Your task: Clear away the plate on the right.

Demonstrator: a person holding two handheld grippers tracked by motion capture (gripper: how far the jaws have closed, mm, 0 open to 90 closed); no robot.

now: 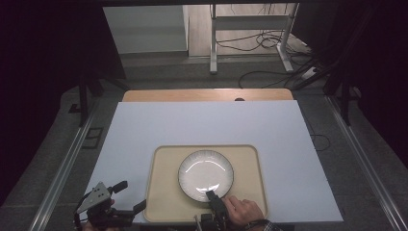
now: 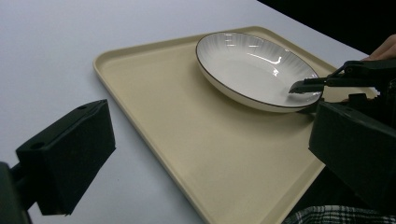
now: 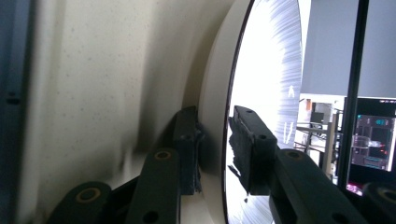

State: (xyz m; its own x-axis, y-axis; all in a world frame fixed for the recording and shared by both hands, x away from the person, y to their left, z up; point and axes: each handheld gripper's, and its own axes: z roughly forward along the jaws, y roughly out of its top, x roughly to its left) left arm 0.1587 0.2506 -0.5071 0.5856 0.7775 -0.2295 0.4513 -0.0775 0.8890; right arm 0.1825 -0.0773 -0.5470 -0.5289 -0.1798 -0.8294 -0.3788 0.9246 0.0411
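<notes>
One plate [image 1: 205, 174], one tray [image 1: 162, 187], one white sheet [image 1: 144, 130] over one wooden bench [image 1: 144, 95], and two grippers: that is the whole count.

The plate is round, white with a thin dark rim line and fine ribbing running up its sloped inner wall, so it has no long axis of its own; it sits upright, mouth up, flat on the tray. It lies near the tray's middle, a little toward the near edge. The tray is cream, a rounded rectangle with its long side running left to right along the bench, and it sits at the near edge of the white sheet, roughly midway between the sheet's left and right edges. A strip of bare bench wood shows along the far edge, beyond the sheet.

The right gripper [image 1: 210, 195] comes in from the near edge of the bench, held by a hand [image 1: 243, 211] resting over the tray's near right part. Its jaws are clamped on the plate's near rim: in the right gripper view one jaw lies against the underside and the other against the inner face, the rim pinched between them.

The left gripper [image 1: 129, 196] hovers off the tray's near left corner, by the sheet's near left corner, jaws spread wide and holding nothing.
</notes>
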